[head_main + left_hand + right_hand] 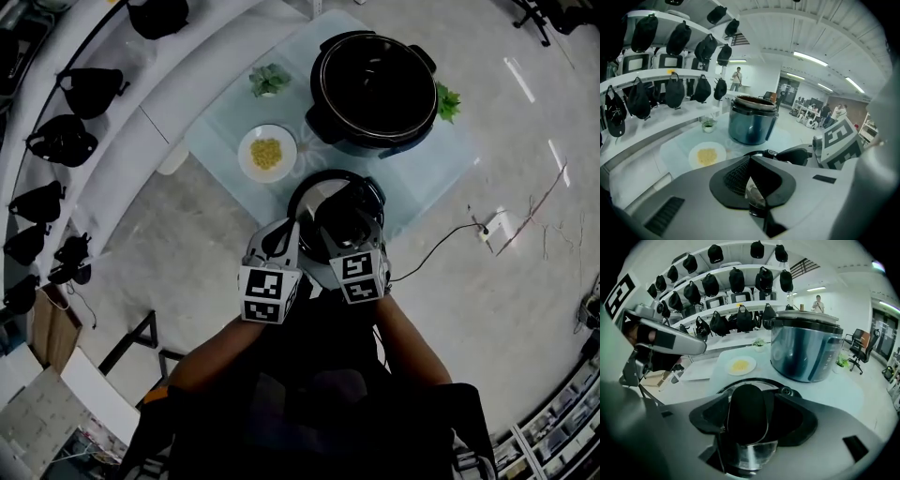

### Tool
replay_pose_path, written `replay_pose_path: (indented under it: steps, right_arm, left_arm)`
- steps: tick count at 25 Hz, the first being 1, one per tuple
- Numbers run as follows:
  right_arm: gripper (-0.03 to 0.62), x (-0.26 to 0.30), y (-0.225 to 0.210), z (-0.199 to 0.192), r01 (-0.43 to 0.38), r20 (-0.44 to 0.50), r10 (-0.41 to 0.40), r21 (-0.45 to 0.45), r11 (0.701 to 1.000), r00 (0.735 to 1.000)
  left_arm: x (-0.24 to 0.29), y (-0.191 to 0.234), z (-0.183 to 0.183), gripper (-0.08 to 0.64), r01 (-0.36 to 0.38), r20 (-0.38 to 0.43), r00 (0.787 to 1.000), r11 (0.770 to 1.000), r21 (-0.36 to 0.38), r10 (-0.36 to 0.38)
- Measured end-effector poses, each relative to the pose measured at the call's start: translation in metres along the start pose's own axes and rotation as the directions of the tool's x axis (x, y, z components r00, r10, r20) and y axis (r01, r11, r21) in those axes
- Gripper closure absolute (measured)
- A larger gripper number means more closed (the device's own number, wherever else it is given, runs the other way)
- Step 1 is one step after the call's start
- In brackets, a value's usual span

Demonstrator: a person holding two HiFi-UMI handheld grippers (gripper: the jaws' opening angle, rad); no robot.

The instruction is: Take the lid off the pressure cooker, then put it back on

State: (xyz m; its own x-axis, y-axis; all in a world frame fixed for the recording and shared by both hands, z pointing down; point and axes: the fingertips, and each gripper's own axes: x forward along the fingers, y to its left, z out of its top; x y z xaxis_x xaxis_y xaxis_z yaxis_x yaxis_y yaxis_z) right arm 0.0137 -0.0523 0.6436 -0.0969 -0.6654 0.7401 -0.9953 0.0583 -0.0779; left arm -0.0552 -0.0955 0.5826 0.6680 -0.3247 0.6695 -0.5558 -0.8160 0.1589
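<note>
The open pressure cooker stands at the far side of a pale table. Its dark round lid is low over the table's near edge, under both grippers. My right gripper reaches over the lid's middle with its jaws wide and a black oval part between them; I cannot see the pads pressing on it. My left gripper is at the lid's left rim, its pads drawn together in a narrow V with no lid between them.
A white plate of yellow food lies left of the cooker. Small green plants flank it. Curved shelves of black bags run along the left. A cable and socket lie on the floor at right.
</note>
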Motion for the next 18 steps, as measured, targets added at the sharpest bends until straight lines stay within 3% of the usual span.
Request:
replay_pose_path:
  steps: [8, 18]
  right_arm:
    - [0.279, 0.023, 0.006, -0.013, -0.061, -0.007, 0.061, -0.04, 0.997, 0.998]
    - [0.278, 0.035, 0.004, -0.017, -0.015, 0.008, 0.016, -0.072, 0.997, 1.0]
  left_arm:
    - [0.021, 0.002, -0.013, 0.554, -0.013, -0.033, 0.999, 1.0, -0.003, 0.012]
    - [0.014, 0.006, -0.019, 0.554, -0.022, -0.036, 0.999, 1.0, 0.001, 0.022]
